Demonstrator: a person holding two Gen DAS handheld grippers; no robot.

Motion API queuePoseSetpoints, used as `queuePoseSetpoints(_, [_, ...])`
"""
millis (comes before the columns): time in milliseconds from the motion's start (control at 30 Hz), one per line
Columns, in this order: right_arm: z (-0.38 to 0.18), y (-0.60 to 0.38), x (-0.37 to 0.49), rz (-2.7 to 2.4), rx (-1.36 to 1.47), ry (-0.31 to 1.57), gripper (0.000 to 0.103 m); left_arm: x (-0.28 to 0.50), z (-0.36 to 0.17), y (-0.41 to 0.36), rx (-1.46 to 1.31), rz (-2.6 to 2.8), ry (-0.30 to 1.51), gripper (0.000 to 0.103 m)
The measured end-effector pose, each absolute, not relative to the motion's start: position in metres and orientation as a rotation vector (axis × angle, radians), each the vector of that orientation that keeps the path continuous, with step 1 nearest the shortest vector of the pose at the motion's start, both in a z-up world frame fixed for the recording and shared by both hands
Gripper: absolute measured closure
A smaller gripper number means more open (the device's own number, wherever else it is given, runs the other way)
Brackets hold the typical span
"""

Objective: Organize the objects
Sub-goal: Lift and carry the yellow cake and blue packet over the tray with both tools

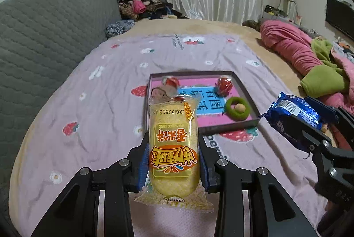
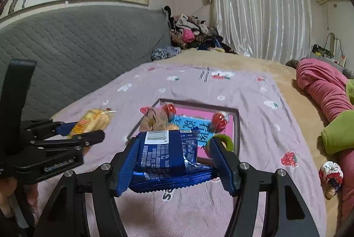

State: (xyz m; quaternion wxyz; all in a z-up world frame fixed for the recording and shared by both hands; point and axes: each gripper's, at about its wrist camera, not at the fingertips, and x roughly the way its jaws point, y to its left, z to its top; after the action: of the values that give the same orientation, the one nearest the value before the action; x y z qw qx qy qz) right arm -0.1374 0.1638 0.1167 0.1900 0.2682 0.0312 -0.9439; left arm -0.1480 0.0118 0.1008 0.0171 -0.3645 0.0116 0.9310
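yellow cake packet (image 1: 174,148), glossy crinkled film, oblong, clamped between the ribbed blue pads of the left gripper (image 1: 173,161), held narrow, above the lilac strawberry-print sheet (image 1: 88,117). blue biscuit packet (image 2: 166,152), shiny foil with a barcode, pinched across its width by the right gripper (image 2: 174,167), held wider. beyond both, shallow rectangular tray (image 1: 243,90) with dark rim and pink base, holding two red foil-wrapped sweets (image 1: 225,84), a green ring (image 1: 237,108) and a pale wrapped piece (image 1: 160,92).
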Motion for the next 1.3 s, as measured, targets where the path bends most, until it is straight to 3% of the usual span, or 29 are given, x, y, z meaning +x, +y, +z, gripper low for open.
queuePoseSetpoints(567, [0.149, 0.202, -0.189, -2.751, 0.665, 0.011, 0.038, -0.225, 0.123, 0.028, -1.040, 2.889, 0.021, 0.064])
queuePoseSetpoints(733, [0.150, 0.204, -0.212, -2.777, 0.607, 0.050, 0.038, -0.257, 0.105, 0.022, -1.038, 2.875, -0.016, 0.064])
queuePoseSetpoints(867, [0.142, 0.211, -0.227, -2.802, 0.543, -0.035, 0.038, -0.278, 0.088, 0.021, -1.034, 2.852, -0.029, 0.064])
queuePoseSetpoints(1300, [0.072, 0.190, -0.283, -2.802, 0.656, 0.006, 0.038, -0.331, 0.016, 0.049, -1.101, 2.749, -0.046, 0.064])
